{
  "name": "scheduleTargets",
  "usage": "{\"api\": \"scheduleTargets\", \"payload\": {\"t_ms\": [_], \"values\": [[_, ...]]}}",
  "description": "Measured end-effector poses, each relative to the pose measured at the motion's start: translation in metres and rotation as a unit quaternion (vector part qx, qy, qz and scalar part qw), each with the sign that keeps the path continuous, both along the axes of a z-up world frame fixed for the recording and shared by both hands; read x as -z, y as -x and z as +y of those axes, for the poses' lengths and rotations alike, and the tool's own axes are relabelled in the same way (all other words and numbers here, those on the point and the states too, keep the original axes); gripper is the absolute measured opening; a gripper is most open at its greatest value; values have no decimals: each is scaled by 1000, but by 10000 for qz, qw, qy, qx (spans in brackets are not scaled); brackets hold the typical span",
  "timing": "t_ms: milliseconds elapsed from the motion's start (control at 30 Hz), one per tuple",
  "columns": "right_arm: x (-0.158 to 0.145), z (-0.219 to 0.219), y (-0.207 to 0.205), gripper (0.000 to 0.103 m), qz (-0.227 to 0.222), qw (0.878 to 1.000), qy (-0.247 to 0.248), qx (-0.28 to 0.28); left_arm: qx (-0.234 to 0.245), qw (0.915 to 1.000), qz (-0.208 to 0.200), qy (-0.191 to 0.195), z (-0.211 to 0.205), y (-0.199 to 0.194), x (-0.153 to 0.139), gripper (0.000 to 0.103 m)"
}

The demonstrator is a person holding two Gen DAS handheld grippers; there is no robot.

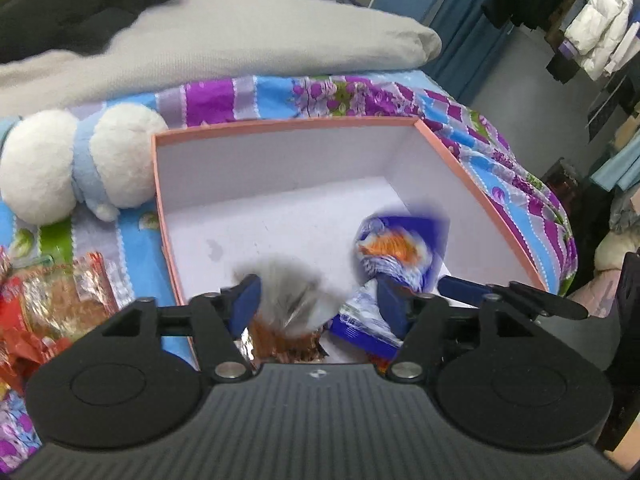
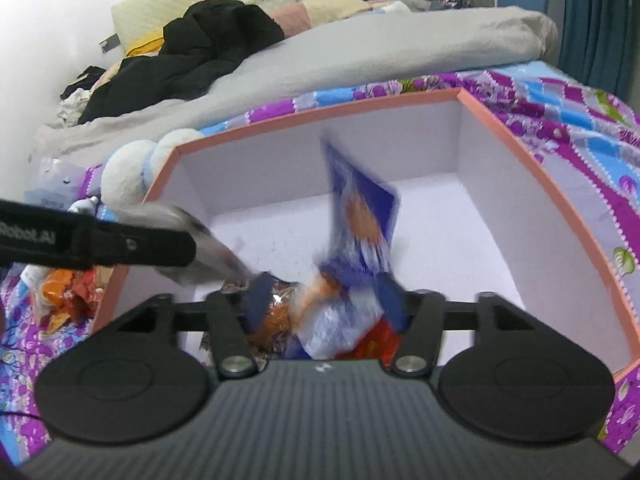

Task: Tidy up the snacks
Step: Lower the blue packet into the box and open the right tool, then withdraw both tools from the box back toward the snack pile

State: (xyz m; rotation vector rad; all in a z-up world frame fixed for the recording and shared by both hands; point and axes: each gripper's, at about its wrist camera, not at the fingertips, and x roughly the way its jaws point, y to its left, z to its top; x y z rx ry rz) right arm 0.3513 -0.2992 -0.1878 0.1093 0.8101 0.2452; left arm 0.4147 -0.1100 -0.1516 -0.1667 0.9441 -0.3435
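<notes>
A pink-rimmed box with white walls (image 1: 280,124) (image 2: 320,110) sits on the bed. My left gripper (image 1: 316,300) is open over its near end; a blurred silver and brown snack packet (image 1: 288,312) sits loose between the fingers. My right gripper (image 2: 324,300) is open too, with a blurred blue and white snack bag (image 2: 360,224) standing loose between its fingers. That blue bag also shows in the left wrist view (image 1: 396,248). More packets lie at the box's near end. The right gripper's finger (image 1: 508,292) shows in the left wrist view; the left gripper's arm (image 2: 100,244) shows in the right.
A pile of red and orange snack packets (image 1: 52,300) lies on the bedsheet left of the box. A white and blue plush toy (image 1: 80,160) lies by the box's far left corner. A grey blanket (image 1: 240,40) and black clothes (image 2: 192,52) lie behind.
</notes>
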Motion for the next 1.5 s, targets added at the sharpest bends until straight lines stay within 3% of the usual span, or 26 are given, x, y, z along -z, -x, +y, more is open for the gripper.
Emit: {"api": "scheduleTargets", "payload": {"t_ms": [300,967,1500], "values": [[-17,5,18,73,-229,9997,-10,-79,-33,9995,-298,-5,8,26,-29,72],[-85,30,128,73,-1015,9941,-73,-388,-290,9936,-1077,192,45,176,-109,72],[-97,61,205,73,-1263,9894,-184,-687,-714,9889,-1286,229,91,274,-123,72]]}}
